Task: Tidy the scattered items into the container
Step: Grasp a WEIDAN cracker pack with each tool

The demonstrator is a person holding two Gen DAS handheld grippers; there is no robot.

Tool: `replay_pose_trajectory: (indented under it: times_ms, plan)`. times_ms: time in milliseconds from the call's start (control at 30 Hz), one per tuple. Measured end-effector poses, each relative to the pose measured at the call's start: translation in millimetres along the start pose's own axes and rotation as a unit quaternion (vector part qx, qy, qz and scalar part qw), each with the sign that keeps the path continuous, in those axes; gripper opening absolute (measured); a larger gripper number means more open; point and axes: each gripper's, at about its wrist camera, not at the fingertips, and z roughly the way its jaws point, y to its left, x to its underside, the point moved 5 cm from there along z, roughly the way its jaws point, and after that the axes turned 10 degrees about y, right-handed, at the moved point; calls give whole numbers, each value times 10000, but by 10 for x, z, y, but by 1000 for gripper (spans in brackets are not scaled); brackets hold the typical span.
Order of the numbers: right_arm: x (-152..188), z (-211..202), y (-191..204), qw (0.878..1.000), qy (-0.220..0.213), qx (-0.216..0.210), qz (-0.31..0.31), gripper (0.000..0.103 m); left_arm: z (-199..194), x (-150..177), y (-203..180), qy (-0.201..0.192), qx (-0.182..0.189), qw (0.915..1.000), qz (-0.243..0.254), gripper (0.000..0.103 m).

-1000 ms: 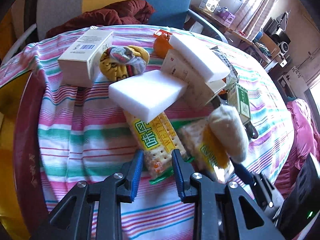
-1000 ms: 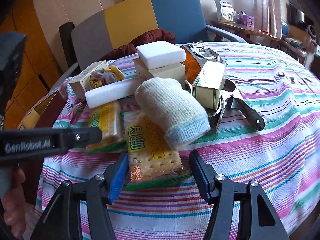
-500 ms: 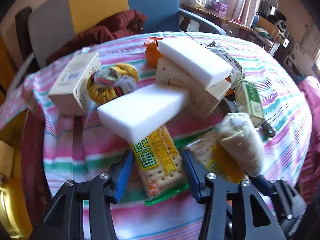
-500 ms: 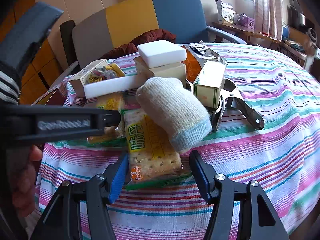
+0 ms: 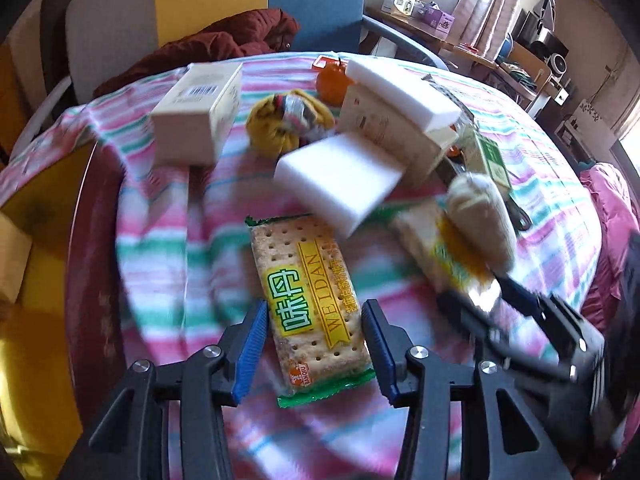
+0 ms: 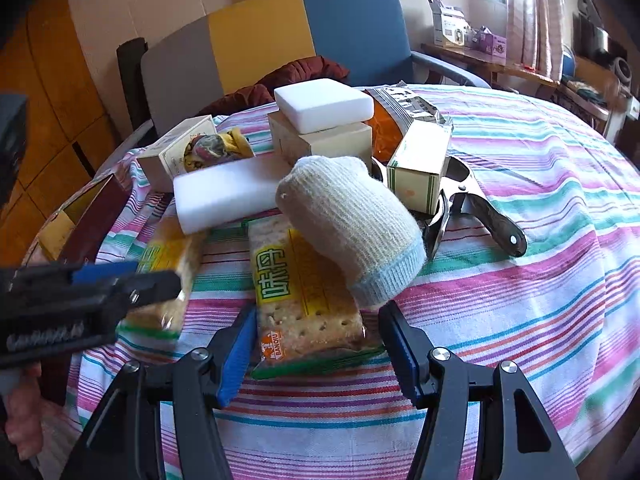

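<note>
Striped tabletop (image 6: 520,184), items heaped loosely and unsorted, none yet in the container; landmark for this entry: the upper white sponge (image 6: 324,104), which caps a tan box (image 6: 320,140), presumably just dropped there. Forward of it, a second white sponge (image 6: 232,192) leans across the pile; beside that, a knitted sock (image 6: 352,224) lies on the right-hand cracker packet (image 6: 308,300), pinning its far end. Right of the landmark: a green-edged carton (image 6: 420,168) and a dark-handled tool (image 6: 492,220). Left of it: a barcode box (image 5: 200,116) and a yellow cloth bundle (image 5: 288,120). Far left, at the tabletop's edge, a maroon-and-yellow box (image 6: 84,216), probably the container, sits low for easy dropping. Left gripper (image 5: 314,344): half spread, jaws closing, straddling the left-hand cracker packet (image 5: 312,304) with gaps showing on both sides; the view is blurred. Right gripper (image 6: 316,350): half spread, flanking the near end of its packet, pads apparently not pressing.
</note>
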Motion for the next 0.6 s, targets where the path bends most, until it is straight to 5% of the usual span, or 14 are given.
replay_pose_trajectory:
  times_ms: [433, 600]
  plan:
    - [289, -164, 262, 9990, 367, -231, -66, 60, -180, 548, 138, -100, -77, 9999, -2, 49]
    - [270, -164, 337, 9981, 467, -315, -238, 73, -162, 509, 140, -18, -113, 9999, -126, 52]
